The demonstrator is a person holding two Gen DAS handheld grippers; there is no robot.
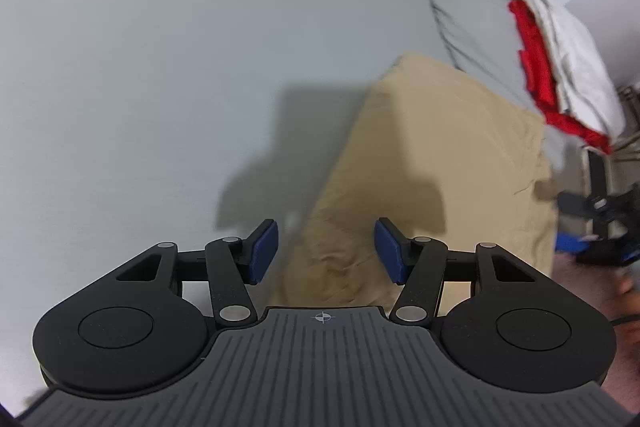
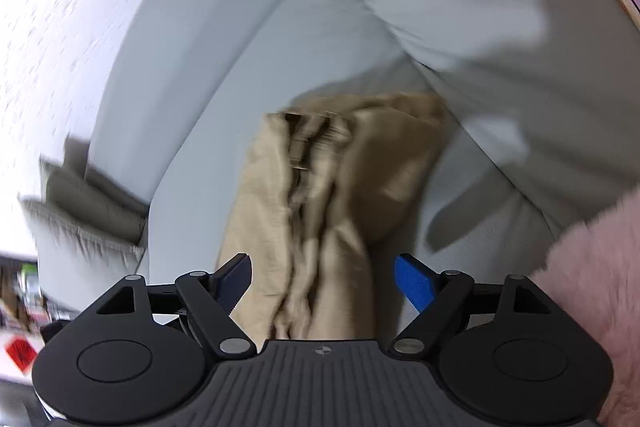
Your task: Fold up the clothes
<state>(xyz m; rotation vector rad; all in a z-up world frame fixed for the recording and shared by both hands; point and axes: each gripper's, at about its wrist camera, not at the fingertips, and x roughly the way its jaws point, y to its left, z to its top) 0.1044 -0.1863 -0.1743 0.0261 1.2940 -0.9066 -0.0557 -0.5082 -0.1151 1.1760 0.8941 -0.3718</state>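
Tan cotton folded garment (image 1: 432, 163): lay on grey sofa seat (image 1: 160, 75). Left hand-held gripper (image 1: 326, 251) and right hand-held gripper (image 2: 322, 283): both released, empty. Risk: loose layered edge might have sprung open, being unpressed.

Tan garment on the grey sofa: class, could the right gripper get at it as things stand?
Probably yes: the right gripper is open, the tan garment lies directly ahead between its fingers, and nothing covers it.
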